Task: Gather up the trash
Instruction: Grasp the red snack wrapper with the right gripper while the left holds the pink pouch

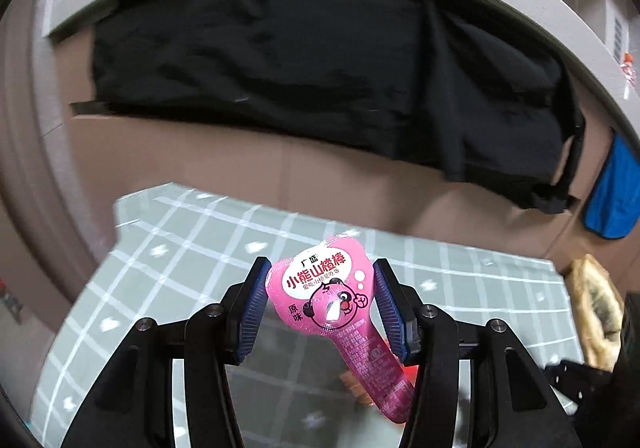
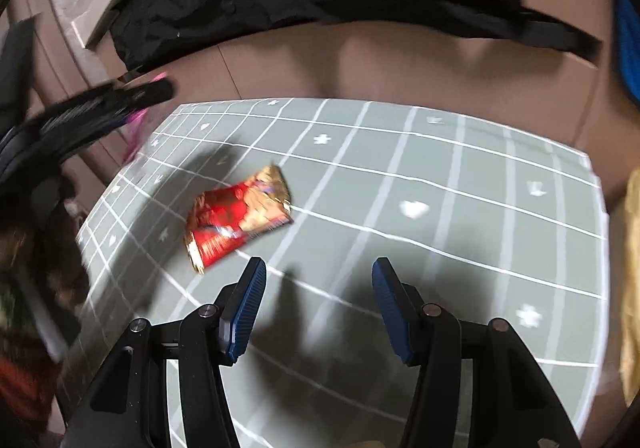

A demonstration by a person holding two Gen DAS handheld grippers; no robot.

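Pinching a pink snack wrapper [image 1: 334,302] in my left gripper [image 1: 322,288], both pads pressing its sides, above the grid-patterned surface [image 1: 192,232]. My right gripper [image 2: 319,288] is spread, nothing between its pads; a red snack wrapper [image 2: 236,218] lies on the surface just ahead, left.

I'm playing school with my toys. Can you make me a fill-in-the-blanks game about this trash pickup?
1. The left tongs hold a ____ wrapper.
2. The right tongs are open and hold ____.
3. The red snack bag lies on the grey ____ cloth.

Missing words: pink; nothing; checked
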